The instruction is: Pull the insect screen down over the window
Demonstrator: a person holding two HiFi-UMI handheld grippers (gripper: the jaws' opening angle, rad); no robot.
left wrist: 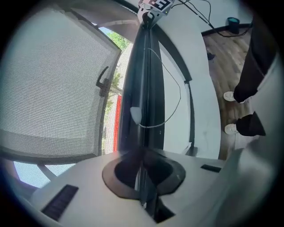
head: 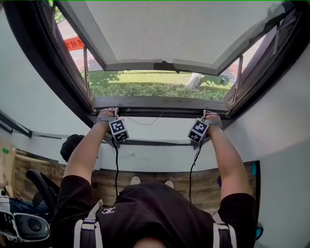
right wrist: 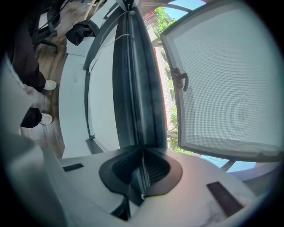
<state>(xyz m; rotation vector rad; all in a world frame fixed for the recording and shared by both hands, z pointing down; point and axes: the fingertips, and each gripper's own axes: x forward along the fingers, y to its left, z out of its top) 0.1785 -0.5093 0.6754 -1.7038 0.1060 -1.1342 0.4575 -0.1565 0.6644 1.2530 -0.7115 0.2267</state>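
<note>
Jaws pinching dark screen bar (head: 155, 102), thin cord (head: 145, 124) looped below

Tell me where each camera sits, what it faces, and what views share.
Head view: on the person's head, facing steeply down at the window; both forearms, left gripper and right gripper clamping the pull bar.
Left gripper view: on that gripper, looking along the pull bar toward the right gripper's marker cube; legs, white shoes at right.
Right gripper view: on that gripper, looking along the bar the opposite way; legs, white shoes at left.
Shared: both gripper views show the bar and the sash handle.
</note>
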